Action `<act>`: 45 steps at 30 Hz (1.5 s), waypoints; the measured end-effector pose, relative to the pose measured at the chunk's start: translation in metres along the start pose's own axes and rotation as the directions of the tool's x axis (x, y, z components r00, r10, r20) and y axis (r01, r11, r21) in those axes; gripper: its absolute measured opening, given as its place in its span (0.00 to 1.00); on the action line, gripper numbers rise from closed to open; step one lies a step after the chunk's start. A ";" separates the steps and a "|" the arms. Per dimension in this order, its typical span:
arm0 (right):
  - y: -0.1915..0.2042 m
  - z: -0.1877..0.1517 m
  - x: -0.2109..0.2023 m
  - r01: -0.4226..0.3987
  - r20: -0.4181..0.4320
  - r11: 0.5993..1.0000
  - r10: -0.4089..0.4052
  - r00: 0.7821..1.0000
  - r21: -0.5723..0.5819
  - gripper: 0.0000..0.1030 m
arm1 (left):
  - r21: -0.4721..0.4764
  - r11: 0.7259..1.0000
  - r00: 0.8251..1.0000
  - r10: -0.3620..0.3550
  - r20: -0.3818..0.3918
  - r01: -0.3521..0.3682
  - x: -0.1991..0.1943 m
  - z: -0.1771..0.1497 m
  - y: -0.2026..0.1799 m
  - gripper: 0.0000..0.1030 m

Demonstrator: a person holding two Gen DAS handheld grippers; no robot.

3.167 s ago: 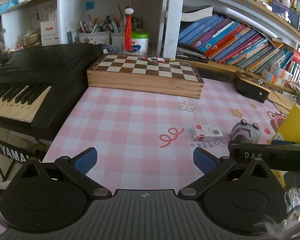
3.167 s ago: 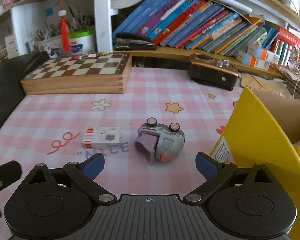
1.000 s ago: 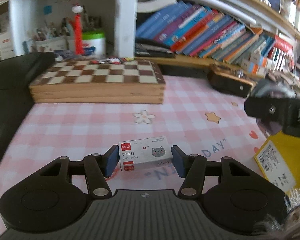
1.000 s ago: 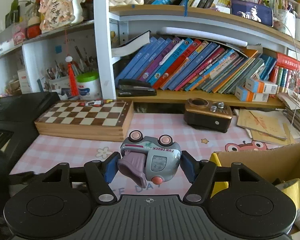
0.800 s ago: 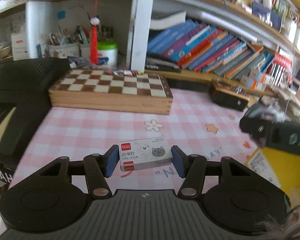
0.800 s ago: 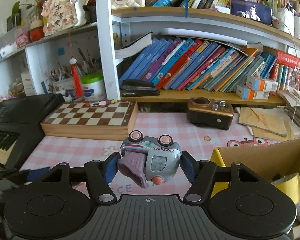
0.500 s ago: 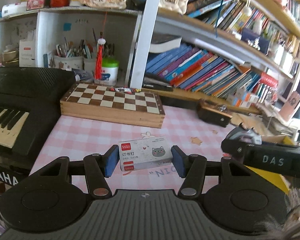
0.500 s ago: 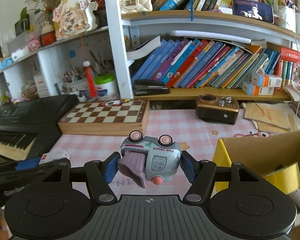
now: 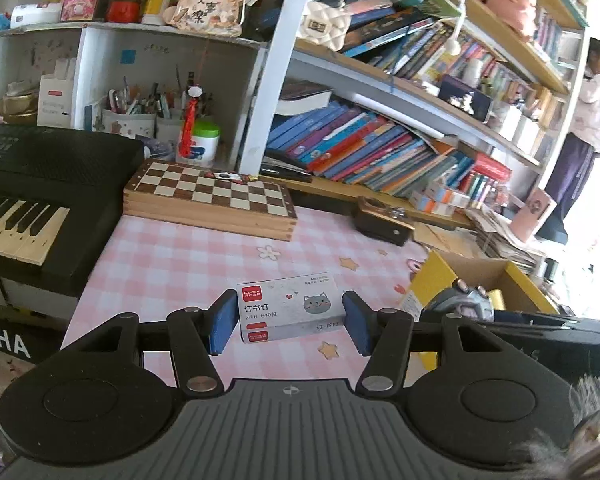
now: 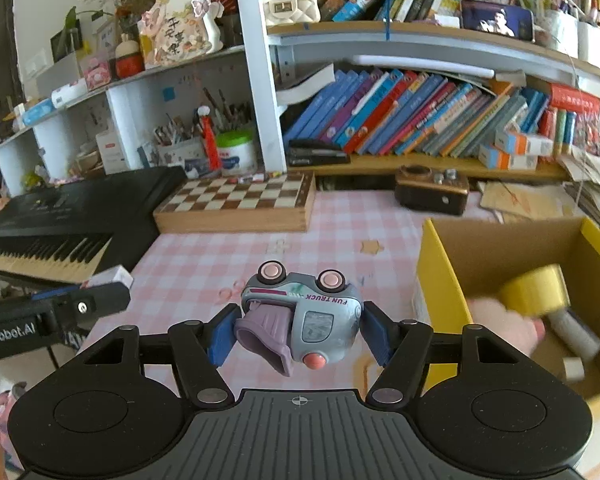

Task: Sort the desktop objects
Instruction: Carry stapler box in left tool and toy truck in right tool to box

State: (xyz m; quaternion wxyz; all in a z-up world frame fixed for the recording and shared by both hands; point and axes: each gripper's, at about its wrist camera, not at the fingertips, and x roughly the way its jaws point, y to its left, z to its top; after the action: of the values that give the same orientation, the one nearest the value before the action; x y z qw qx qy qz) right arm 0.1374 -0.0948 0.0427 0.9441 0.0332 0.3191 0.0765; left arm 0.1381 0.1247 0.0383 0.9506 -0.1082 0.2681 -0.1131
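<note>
Currently, two things are held clear of the table (image 9: 172, 256), one per gripper. On the left, the left gripper (image 9: 288, 316) is pinched across the short ends of one staple box (image 9: 290, 307), carried flat with its cat print facing up, above the pink checked cloth. Further right in that view, the right gripper is seen low beside the yellow-walled carton (image 9: 476, 276). In the right wrist view, the right gripper (image 10: 298, 330) is clamped on one toy truck (image 10: 300, 320), held upside down with its two pink wheels up, just left of the carton (image 10: 440, 280).

From here, a few slips are judged possible. The staple box is gripped only at its ends, so a tilt could let it pivot or slide out. The truck is rounded, and its loose purple scoop hangs free; a pad could ride off the curved body. Both grippers appear headed for the same carton, so a collision over its opening could be caused by crowding. A release made too early would drop either thing on the carton's wall or the table.

Counted inside the carton: one roll of yellow tape (image 10: 536, 290), with some blurred smaller items that cannot be told apart. On the table behind: one chessboard (image 10: 240, 204), one keyboard (image 10: 60, 216), one small radio (image 10: 432, 188).
</note>
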 end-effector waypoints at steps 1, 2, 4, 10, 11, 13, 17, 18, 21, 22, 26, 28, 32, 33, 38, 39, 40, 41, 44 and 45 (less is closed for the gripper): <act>0.002 -0.003 -0.004 0.001 -0.003 1.000 -0.001 1.000 0.000 0.64 | 0.003 1.000 1.000 -0.007 0.001 0.007 -0.006 -0.002 0.000 0.52; 0.004 -0.008 -0.010 0.003 -0.007 1.000 -0.003 1.000 0.001 0.64 | 0.005 1.000 1.000 -0.013 0.000 0.013 -0.011 -0.004 0.000 0.52; 0.008 -0.015 -0.018 0.004 -0.017 1.000 -0.004 1.000 0.004 0.64 | 0.009 1.000 1.000 -0.025 -0.004 0.026 -0.020 -0.008 0.001 0.52; 0.019 -0.037 -0.042 0.011 -0.052 1.000 -0.010 0.999 0.029 0.64 | 0.014 0.998 0.997 -0.069 -0.039 0.069 -0.046 -0.027 0.001 0.52; 0.020 -0.041 -0.045 0.015 -0.056 0.999 -0.014 0.998 0.030 0.64 | 0.015 0.997 0.996 -0.078 -0.047 0.078 -0.049 -0.030 0.000 0.52; 0.023 -0.048 -0.051 0.023 -0.063 0.999 -0.021 0.998 0.036 0.64 | 0.014 0.995 0.994 -0.093 -0.061 0.094 -0.054 -0.035 0.000 0.52; 0.028 -0.059 -0.063 0.038 -0.068 0.998 -0.035 0.997 0.055 0.64 | 0.031 0.992 0.990 -0.119 -0.073 0.122 -0.064 -0.040 -0.001 0.52; 0.029 -0.061 -0.066 0.042 -0.069 0.997 -0.038 0.997 0.060 0.64 | 0.034 0.991 0.989 -0.126 -0.075 0.128 -0.066 -0.042 -0.002 0.52; 0.031 -0.069 -0.074 0.057 -0.073 0.996 -0.051 0.996 0.072 0.64 | 0.040 0.988 0.985 -0.147 -0.086 0.151 -0.072 -0.047 -0.003 0.52; 0.032 -0.071 -0.076 0.061 -0.074 0.995 -0.055 0.996 0.077 0.64 | 0.042 0.987 0.984 -0.153 -0.090 0.157 -0.074 -0.049 -0.004 0.52; 0.032 -0.081 -0.085 0.082 -0.089 0.992 -0.073 0.993 0.099 0.64 | 0.052 0.980 0.977 -0.185 -0.110 0.191 -0.080 -0.056 -0.006 0.52; 0.032 -0.086 -0.089 0.096 -0.098 0.989 -0.085 0.992 0.113 0.64 | 0.057 0.977 0.972 -0.200 -0.121 0.208 -0.081 -0.059 -0.008 0.52; 0.029 -0.093 -0.097 0.122 -0.108 0.983 -0.108 0.988 0.137 0.64 | 0.075 0.967 0.963 -0.232 -0.140 0.244 -0.084 -0.063 -0.014 0.52; 0.028 -0.094 -0.099 0.129 -0.110 0.981 -0.114 0.987 0.143 0.64 | 0.080 0.964 0.960 -0.240 -0.144 0.253 -0.084 -0.064 -0.016 0.52; 0.025 -0.101 -0.108 0.160 -0.118 0.975 -0.143 0.983 0.155 0.64 | 0.090 0.951 0.945 -0.276 -0.174 0.295 -0.081 -0.067 -0.024 0.52; 0.023 -0.102 -0.109 0.167 -0.120 0.973 -0.149 0.982 0.159 0.64 | 0.091 0.948 0.942 -0.284 -0.181 0.304 -0.079 -0.068 -0.026 0.52; 0.022 -0.104 -0.110 0.174 -0.122 0.971 -0.155 0.980 0.164 0.64 | 0.094 0.946 0.939 -0.290 -0.187 0.311 -0.078 -0.069 -0.028 0.52; 0.019 -0.105 -0.112 0.182 -0.123 0.968 -0.162 0.979 0.171 0.64 | 0.097 0.943 0.935 -0.297 -0.192 0.320 -0.077 -0.069 -0.030 0.52; 0.013 -0.109 -0.115 0.202 -0.131 0.960 -0.179 0.975 0.192 0.64 | 0.112 0.932 0.926 -0.317 -0.206 0.344 -0.074 -0.071 -0.038 0.52; 0.011 -0.110 -0.116 0.207 -0.134 0.958 -0.183 0.974 0.198 0.64 | 0.117 0.929 0.923 -0.323 -0.209 0.351 -0.073 -0.072 -0.041 0.52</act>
State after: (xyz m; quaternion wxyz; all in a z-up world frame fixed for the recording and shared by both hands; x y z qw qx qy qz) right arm -0.0222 -0.1018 0.0260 0.9184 0.0967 0.3804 -0.0496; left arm 0.0324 0.0957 0.0246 0.8931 -0.0691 0.3236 -0.3048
